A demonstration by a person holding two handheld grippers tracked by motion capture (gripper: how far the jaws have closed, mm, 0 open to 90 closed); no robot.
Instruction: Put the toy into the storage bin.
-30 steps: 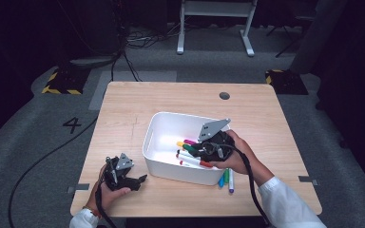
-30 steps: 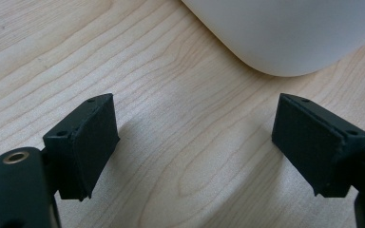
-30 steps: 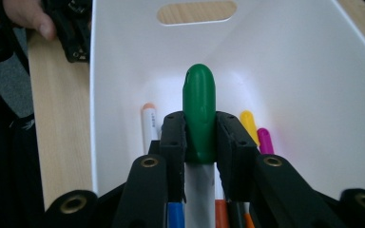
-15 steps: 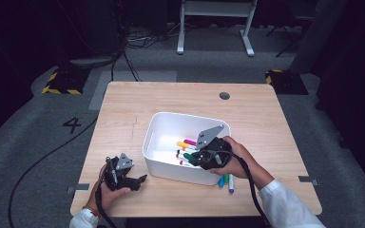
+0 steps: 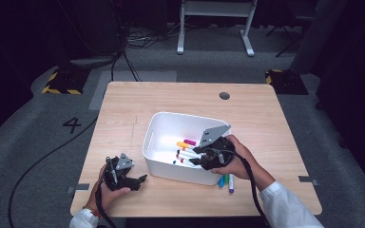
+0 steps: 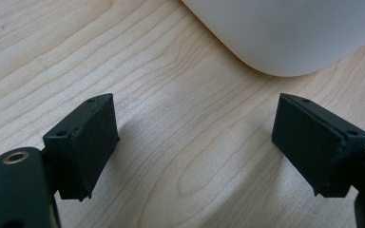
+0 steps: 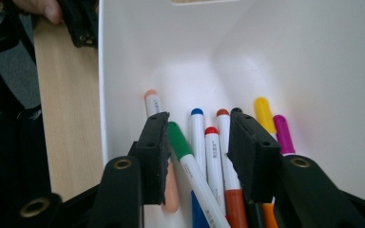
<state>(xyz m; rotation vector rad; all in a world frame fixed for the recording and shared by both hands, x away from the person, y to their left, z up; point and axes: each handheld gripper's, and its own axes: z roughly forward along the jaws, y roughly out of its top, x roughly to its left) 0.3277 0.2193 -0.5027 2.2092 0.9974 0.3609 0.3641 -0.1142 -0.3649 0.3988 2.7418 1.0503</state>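
On my left, my left gripper point(image 5: 140, 179) rests low on the wooden table point(image 5: 180, 97) near its front edge, just beside the near left corner of the white bin point(image 5: 159, 124) but not touching it; in the left gripper view its two black pads stand wide apart over bare wood grain, nothing between them, with the bin's rounded corner showing ahead; moving across, the bin sits roughly mid-table, and the markers lie side by side on its floor, caps pointing toward the far wall: a peach-capped marker point(image 7: 152, 100) nearest the bin's left wall, then a green-capped marker point(image 7: 179, 140), a blue-capped marker point(image 7: 197, 116), a red-capped marker point(image 7: 211, 135), an orange-capped marker point(image 7: 223, 117), a yellow marker point(image 7: 263, 113) and a magenta marker point(image 7: 282, 132); my right gripper point(image 7: 197, 149) hangs inside the bin over that row, its jaws having just been opening, now parted to a moderate gap; the green-capped marker lies at a slant in that gap with the blue and red ones beside it, and the pads press on none of them; further right, outside the bin's near right corner, a teal marker point(image 5: 226, 179) and a purple marker point(image 5: 231, 184) lie on the table beside my right hand point(image 5: 237, 164).
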